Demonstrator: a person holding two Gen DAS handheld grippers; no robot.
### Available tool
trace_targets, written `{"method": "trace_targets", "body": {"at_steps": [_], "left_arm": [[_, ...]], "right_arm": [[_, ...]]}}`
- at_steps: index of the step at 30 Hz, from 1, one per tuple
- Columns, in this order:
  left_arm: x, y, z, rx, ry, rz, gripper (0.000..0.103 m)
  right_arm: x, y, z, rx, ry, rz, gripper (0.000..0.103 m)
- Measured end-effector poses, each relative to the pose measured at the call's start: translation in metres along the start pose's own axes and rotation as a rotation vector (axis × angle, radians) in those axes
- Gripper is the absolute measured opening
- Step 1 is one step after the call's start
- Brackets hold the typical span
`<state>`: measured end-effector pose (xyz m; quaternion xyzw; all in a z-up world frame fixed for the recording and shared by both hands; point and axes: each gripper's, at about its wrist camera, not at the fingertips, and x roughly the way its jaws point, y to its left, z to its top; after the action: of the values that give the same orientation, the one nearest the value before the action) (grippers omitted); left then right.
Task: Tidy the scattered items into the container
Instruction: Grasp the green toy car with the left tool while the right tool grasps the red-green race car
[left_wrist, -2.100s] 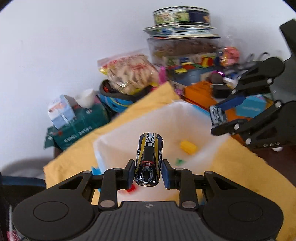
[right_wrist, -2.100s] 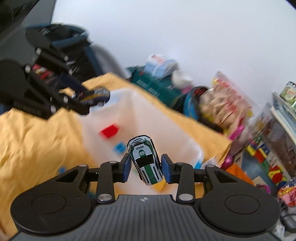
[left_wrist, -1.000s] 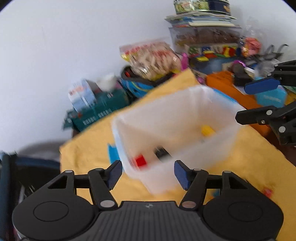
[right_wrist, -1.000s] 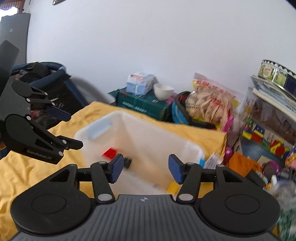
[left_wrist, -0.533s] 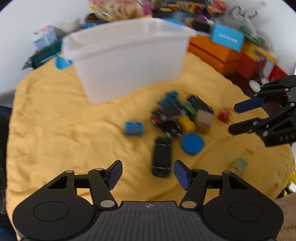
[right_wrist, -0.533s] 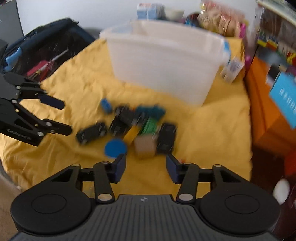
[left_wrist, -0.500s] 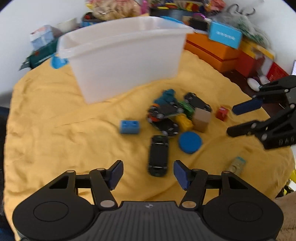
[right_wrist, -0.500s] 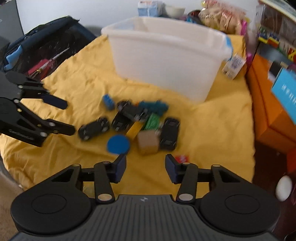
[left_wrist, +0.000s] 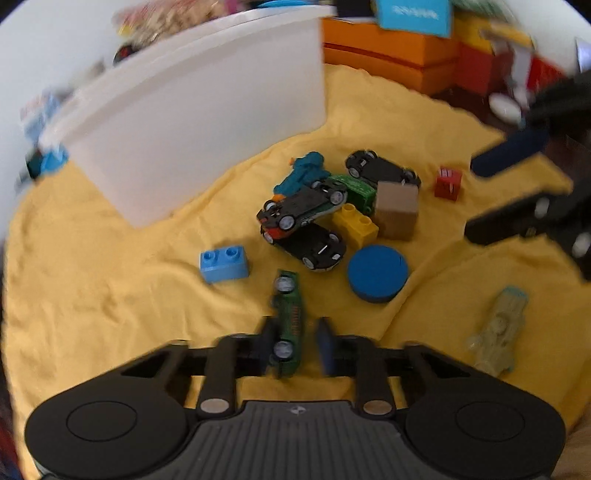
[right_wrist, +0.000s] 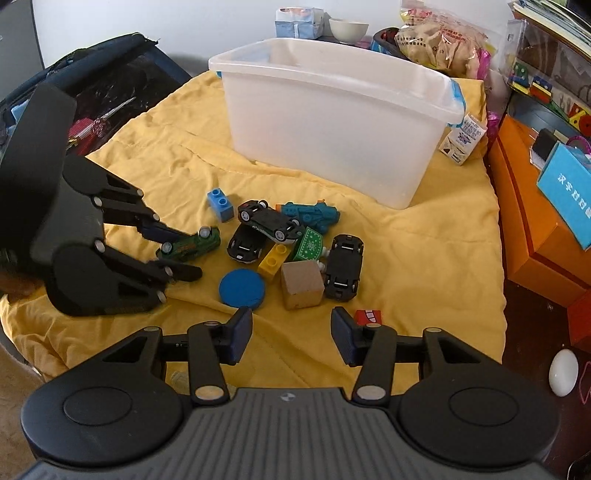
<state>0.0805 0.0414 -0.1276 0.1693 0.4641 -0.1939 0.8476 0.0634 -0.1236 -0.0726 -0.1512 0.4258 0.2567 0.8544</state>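
Observation:
A white plastic bin (right_wrist: 332, 122) stands on a yellow cloth (right_wrist: 424, 258); it also shows in the left wrist view (left_wrist: 207, 99). In front of it lies a pile of toys: black cars (right_wrist: 341, 266), a wooden cube (right_wrist: 301, 284), a blue disc (right_wrist: 242, 288), a yellow brick (right_wrist: 273, 260), a blue brick (right_wrist: 220, 204). My left gripper (left_wrist: 293, 345) straddles a green toy car (left_wrist: 290, 325) lying on its side, the jaws close around it but with a gap on the right. My right gripper (right_wrist: 291, 338) is open and empty, just in front of the pile.
An orange box (right_wrist: 532, 221) and shelves of toys stand to the right. A red block (right_wrist: 368, 316) lies by my right fingertip. A pale green toy (left_wrist: 498, 332) lies apart at the right. A dark bag (right_wrist: 110, 74) is at the left.
Both grippers let their cars go into the bin, then swung down to the pile. My left gripper has come down around the green car, which now lies on its side.

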Motion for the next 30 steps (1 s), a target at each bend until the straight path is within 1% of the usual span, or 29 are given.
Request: {"method": "trace_targets", "body": {"at_steps": [3,4,6,7,8,10,11,12,14,15,16,18,19,20,21,23,25,27,30], "left_arm": [[-0.009,0.023,-0.004,-0.169,0.015,-0.178,0.018],[-0.012,0.025,-0.007,-0.203,0.017,-0.212,0.018],[-0.013,0.026,-0.013,-0.228,0.036,-0.259,0.018],[-0.012,0.024,-0.016,-0.233,0.044,-0.261,0.018],[-0.010,0.024,-0.019,-0.234,0.054,-0.249,0.018],[-0.009,0.026,-0.022,-0.252,0.057,-0.229,0.023],[-0.010,0.026,-0.022,-0.254,0.057,-0.211,0.027],[-0.012,0.024,-0.022,-0.234,0.054,-0.177,0.034],[-0.018,0.021,-0.020,-0.182,0.045,-0.122,0.034],[-0.020,0.020,-0.020,-0.158,0.044,-0.096,0.034],[-0.022,0.020,-0.021,-0.144,0.044,-0.077,0.034],[-0.026,0.022,-0.022,-0.148,0.040,-0.068,0.034],[-0.028,0.023,-0.022,-0.156,0.034,-0.071,0.034],[-0.031,0.024,-0.023,-0.160,0.028,-0.076,0.034],[-0.033,0.023,-0.024,-0.159,0.024,-0.081,0.034],[-0.037,0.019,-0.025,-0.149,0.016,-0.076,0.034],[-0.034,0.015,-0.022,-0.130,0.015,-0.064,0.034],[-0.033,0.011,-0.021,-0.109,0.012,-0.040,0.034],[-0.028,0.005,-0.020,-0.085,0.018,-0.027,0.034]], "right_arm": [[0.005,0.002,0.008,-0.033,-0.015,0.003,0.051],[0.007,0.003,0.011,-0.043,-0.022,0.005,0.051],[0.012,0.004,0.019,-0.062,-0.040,0.028,0.051],[0.016,0.005,0.024,-0.076,-0.053,0.047,0.051],[0.020,0.007,0.028,-0.092,-0.065,0.057,0.051],[0.031,0.014,0.038,-0.170,-0.079,0.044,0.051],[0.037,0.018,0.041,-0.217,-0.080,0.026,0.051],[0.043,0.023,0.044,-0.268,-0.082,0.009,0.049],[0.054,0.029,0.048,-0.346,-0.075,0.005,0.047],[0.059,0.031,0.049,-0.371,-0.068,0.009,0.041],[0.065,0.032,0.050,-0.392,-0.054,0.013,0.039],[0.076,0.031,0.050,-0.417,-0.023,0.014,0.037],[0.079,0.030,0.050,-0.424,-0.025,0.012,0.036],[0.080,0.028,0.050,-0.421,-0.031,0.016,0.028],[0.080,0.026,0.052,-0.407,-0.028,0.021,0.023],[0.076,0.020,0.054,-0.361,-0.030,0.018,0.021],[0.064,0.014,0.055,-0.299,-0.043,0.037,0.020],[0.046,0.004,0.055,-0.197,-0.049,0.090,0.020],[0.026,-0.016,0.045,-0.010,-0.013,0.199,0.020]]}}
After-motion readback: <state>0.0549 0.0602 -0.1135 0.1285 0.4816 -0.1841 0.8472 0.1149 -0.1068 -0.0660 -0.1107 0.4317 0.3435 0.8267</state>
